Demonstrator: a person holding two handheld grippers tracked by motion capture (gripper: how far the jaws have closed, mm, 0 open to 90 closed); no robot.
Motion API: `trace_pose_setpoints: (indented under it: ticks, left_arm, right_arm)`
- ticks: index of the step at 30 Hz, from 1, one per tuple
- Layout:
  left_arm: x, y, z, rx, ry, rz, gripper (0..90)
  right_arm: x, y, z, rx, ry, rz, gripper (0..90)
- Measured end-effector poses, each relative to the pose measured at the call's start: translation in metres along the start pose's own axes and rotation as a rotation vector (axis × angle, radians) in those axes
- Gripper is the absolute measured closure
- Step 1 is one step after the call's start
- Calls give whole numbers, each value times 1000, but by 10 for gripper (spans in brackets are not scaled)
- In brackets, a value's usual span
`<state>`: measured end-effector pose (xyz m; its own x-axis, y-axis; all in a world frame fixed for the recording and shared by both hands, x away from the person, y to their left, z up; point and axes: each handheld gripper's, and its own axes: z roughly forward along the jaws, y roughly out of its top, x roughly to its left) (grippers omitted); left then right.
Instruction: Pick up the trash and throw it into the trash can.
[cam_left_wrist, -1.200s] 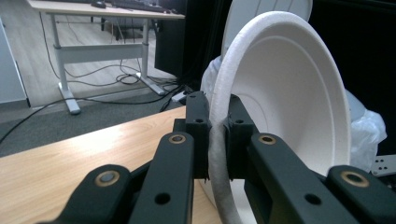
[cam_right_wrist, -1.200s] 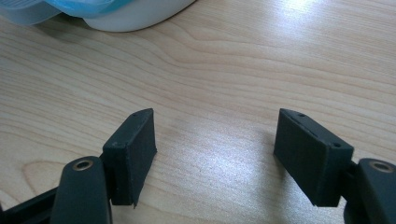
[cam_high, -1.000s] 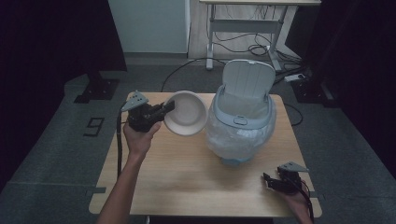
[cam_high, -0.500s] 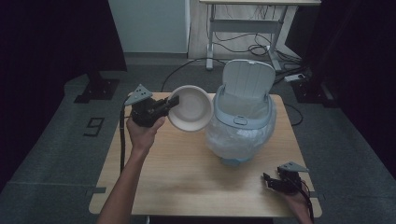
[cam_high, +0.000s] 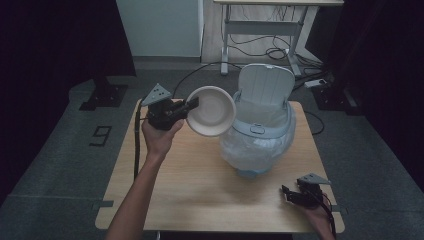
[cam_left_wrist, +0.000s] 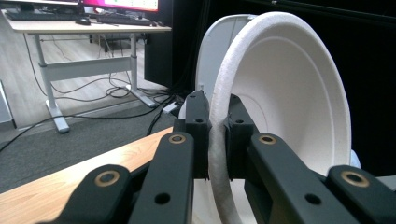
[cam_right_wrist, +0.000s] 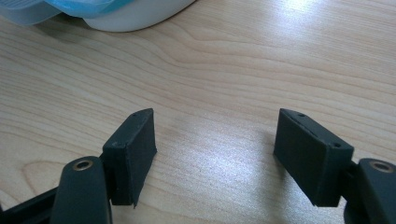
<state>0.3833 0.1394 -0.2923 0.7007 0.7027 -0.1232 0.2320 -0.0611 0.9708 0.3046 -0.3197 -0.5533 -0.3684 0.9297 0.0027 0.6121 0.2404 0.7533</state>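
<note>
step: bowl transfer to bin, mid-carry; not yet over the opening
left tongs (cam_high: 192, 105): clenched on rim of white foam bowl (cam_high: 211, 111), pads either side of rim edge; same grip seen close in left gripper view, left tongs (cam_left_wrist: 217, 135) on bowl (cam_left_wrist: 289, 93)
bowl position: held in air, tilted on edge, inside facing the high view; just beside the bin's left rim, above the bench, not touching it
bin (cam_high: 260, 132): pale lidded trash bin with clear liner, standing mid-bench toward far side; lid (cam_high: 265, 85) flipped up and open, opening free
right tongs (cam_high: 292, 194): released, jaws apart, nothing between; parked low at near right corner of bench (cam_high: 195, 185); right gripper view shows right tongs (cam_right_wrist: 215, 149) over bare wood, bin base at top edge
next move (judgement): shift bowl right until over the bin mouth, then release; tilt likely fine for drop; watch rim clipping the raised lid or the liner edge
risk (judgement): foam rim thin, grip may dent it; early release lands bowl on bench
writing: "9" marked on floor (cam_high: 101, 135) left of bench; no brand or label readable on bin or bowl
background: desk (cam_high: 270, 20) with cables beyond, monitors in left gripper view too blurred to read
</note>
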Motion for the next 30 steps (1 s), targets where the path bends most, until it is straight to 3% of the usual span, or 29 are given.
trace_pose_setpoints:
  ticks: [5,30]
  left_arm:
    - [-2,4,6,1,-6,-8,828]
    - [-19,23,43,31,-24,29,827]
  right_arm:
    - [0,0,0,-1,0,1,289]
    - [0,0,0,1,2,-1,284]
